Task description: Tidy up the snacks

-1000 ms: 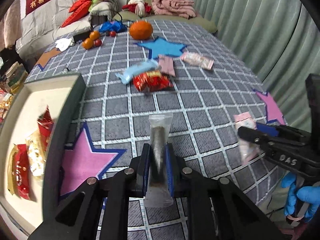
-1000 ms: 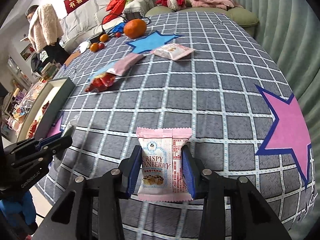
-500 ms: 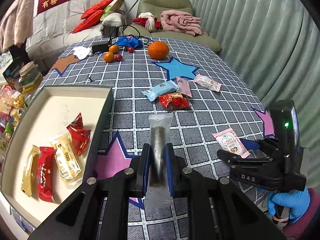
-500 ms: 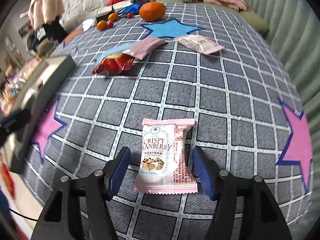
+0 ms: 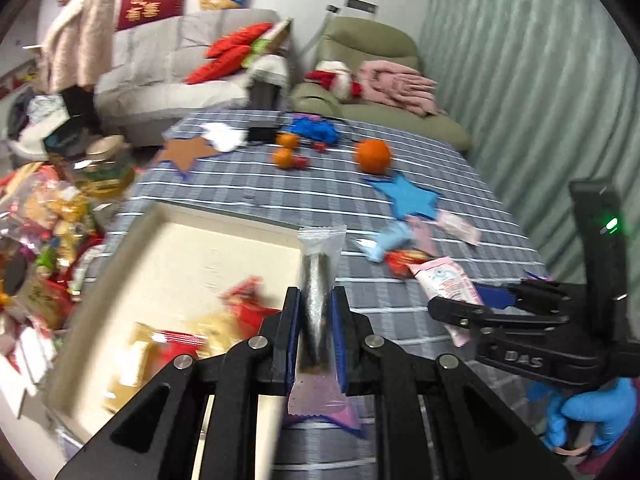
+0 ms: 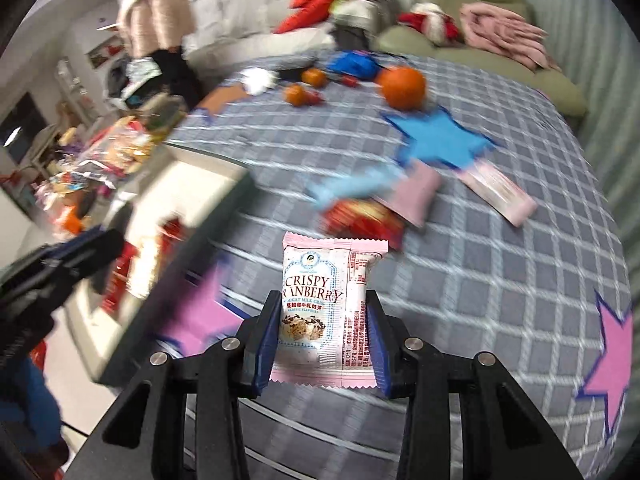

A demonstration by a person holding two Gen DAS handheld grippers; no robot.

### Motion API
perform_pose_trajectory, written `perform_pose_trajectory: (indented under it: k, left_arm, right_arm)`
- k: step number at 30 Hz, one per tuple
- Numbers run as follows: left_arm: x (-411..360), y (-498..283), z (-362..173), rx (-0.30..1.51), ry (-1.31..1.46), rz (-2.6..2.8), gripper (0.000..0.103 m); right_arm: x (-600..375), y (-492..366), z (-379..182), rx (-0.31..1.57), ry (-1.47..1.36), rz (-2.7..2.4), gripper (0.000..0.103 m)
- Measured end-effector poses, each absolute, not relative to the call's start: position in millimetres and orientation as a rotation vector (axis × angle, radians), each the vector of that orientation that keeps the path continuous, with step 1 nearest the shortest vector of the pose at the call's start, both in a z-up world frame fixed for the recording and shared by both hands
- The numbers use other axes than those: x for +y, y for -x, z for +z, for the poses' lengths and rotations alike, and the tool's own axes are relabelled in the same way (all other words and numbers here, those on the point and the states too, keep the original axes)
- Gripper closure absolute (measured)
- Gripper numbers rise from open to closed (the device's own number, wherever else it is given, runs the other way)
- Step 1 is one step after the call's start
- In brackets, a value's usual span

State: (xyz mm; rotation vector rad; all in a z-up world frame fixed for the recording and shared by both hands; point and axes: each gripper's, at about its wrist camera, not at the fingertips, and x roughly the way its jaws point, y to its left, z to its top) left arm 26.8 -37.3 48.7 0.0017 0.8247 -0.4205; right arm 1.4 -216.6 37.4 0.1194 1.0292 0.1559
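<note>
Lifting clear of the grey checked tablecloth [image 6: 500, 264] now, the pink Crispy Cranberry nougat packet [image 6: 324, 304] sits pinched in the right gripper [image 6: 323, 338], whose blue-padded jaws are closing back onto it after springing wide half a second ago, so the regrip looks good. Alongside it, the left gripper [image 5: 314, 334] is clamped fully tight on the clear wrapper with the dark stick snack [image 5: 318, 300], as it was a second ago. Both have swung over toward the shallow cream-coloured tray [image 5: 224, 220], where red and gold packets [image 5: 192, 332] already lie. Next comes the drop, I'd say. More wrapped snacks [image 6: 372, 200] wait behind.
</note>
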Motion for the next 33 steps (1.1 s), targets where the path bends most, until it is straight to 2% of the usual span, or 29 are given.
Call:
perform_pose_trajectory:
  k: [9, 21, 23, 24, 25, 26, 27, 28, 29, 33]
  left_arm:
    - [30.5, -64.1, 16.7, 0.911, 0.066, -0.243, 0.086]
    - [44.6, -81.3, -10.4, 0.981, 0.081, -0.19, 0.084]
    - [43.2, -82.5, -12.4, 0.988, 0.074, -0.183, 0.078]
    - [43.5, -82.6, -12.9, 0.993, 0.074, -0.18, 0.063]
    - [43.3, -82.9, -13.1, 0.998, 0.078, -0.173, 0.043]
    - [44.3, -83.6, -12.7, 0.997, 0.085, -0.169, 0.034]
    - [44.7, -82.8, -11.1, 0.989, 0.094, -0.168, 0.025]
    - [44.9, -82.1, -8.9, 0.978, 0.103, -0.169, 0.024]
    - [44.2, -82.4, -7.9, 0.98, 0.105, -0.171, 0.024]
    - [37.4, -83.5, -4.2, 1.002, 0.095, -0.183, 0.024]
  right_arm:
    - [-118.6, -63.3, 44.4, 1.045, -0.063, 0.337, 0.062]
    - [-63.1, -108.5, 22.8, 1.116, -0.027, 0.386, 0.062]
    - [-63.8, -110.1, 20.1, 1.128, -0.032, 0.386, 0.061]
    - [-65.5, -110.7, 18.9, 1.133, -0.035, 0.386, 0.061]
    - [-66.3, -111.7, 18.2, 1.138, -0.041, 0.388, 0.06]
    - [-67.8, -112.3, 17.9, 1.144, -0.049, 0.39, 0.057]
    - [-70.6, -112.6, 17.2, 1.149, -0.059, 0.388, 0.041]
    - [-72.9, -112.4, 17.8, 1.145, -0.066, 0.379, 0.022]
    - [-76.3, -111.4, 18.9, 1.136, -0.068, 0.367, 0.017]
    - [-94.4, -108.5, 21.1, 1.138, -0.09, 0.338, 0.015]
